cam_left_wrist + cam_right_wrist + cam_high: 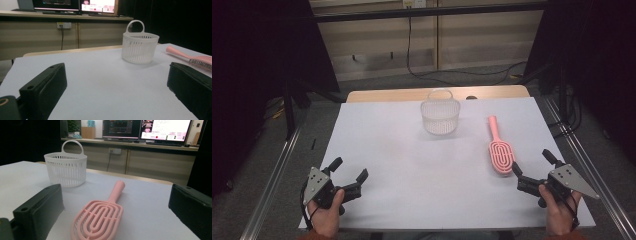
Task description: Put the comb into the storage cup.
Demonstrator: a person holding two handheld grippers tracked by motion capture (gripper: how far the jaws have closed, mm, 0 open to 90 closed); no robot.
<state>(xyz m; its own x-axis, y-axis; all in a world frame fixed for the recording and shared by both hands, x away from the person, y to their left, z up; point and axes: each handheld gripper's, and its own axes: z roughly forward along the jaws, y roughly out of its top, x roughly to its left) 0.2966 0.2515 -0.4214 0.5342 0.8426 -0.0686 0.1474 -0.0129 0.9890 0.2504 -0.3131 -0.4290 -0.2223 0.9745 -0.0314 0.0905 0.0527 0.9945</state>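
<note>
Pink brush (500,151) lay untouched beside the basket (440,116) (nothing inside it), both grippers, left (350,170) and right (532,164), gaping empty.

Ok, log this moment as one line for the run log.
left gripper: open, empty, near table edge | right gripper: open, empty, beside pink brush head | white basket: upright, far centre, untouched

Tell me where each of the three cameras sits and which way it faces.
High view: above the near edge, looking forward and down on the table; both hands, left gripper, right gripper.
Left gripper view: low on that gripper, facing the basket; its open jaws.
Right gripper view: low, facing the brush; its open jaws.
All share basket and brush.
</note>
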